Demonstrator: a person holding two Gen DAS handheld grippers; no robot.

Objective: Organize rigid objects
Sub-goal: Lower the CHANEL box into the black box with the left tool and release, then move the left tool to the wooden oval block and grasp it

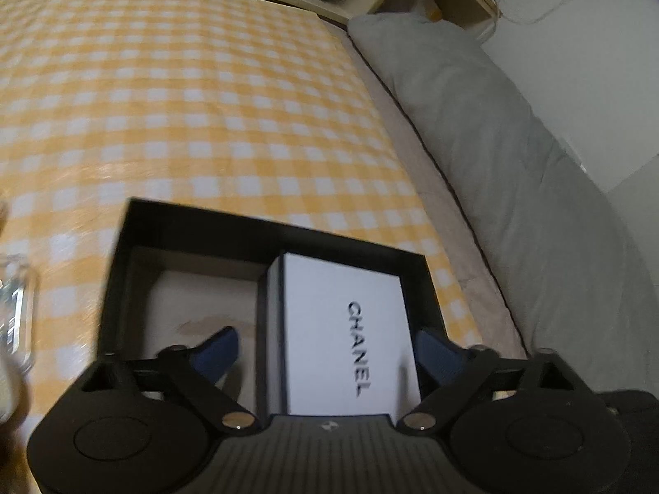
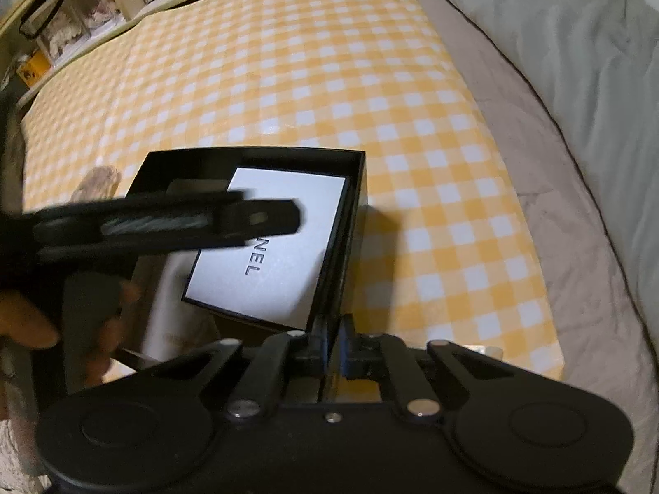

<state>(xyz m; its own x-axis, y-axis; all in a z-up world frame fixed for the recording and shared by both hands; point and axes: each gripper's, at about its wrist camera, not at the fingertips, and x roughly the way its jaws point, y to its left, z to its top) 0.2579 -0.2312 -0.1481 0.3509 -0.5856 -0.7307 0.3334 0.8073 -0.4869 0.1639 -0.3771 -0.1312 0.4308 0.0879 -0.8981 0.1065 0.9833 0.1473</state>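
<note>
A: Where is the white box (image 1: 342, 333)?

B: Low centre of the left view, inside the black tray (image 1: 263, 230), long axis running away from the left gripper (image 1: 329, 350), whose fingers spread wide astride it.

A: The right gripper (image 2: 334, 350)?

B: Pinched closed on the tray's near wall.

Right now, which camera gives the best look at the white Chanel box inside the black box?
The left wrist view: the white Chanel box lies unobstructed there, its whole printed name readable. In the right wrist view the left gripper crosses it, leaving only the last letters showing on the white Chanel box.
</note>
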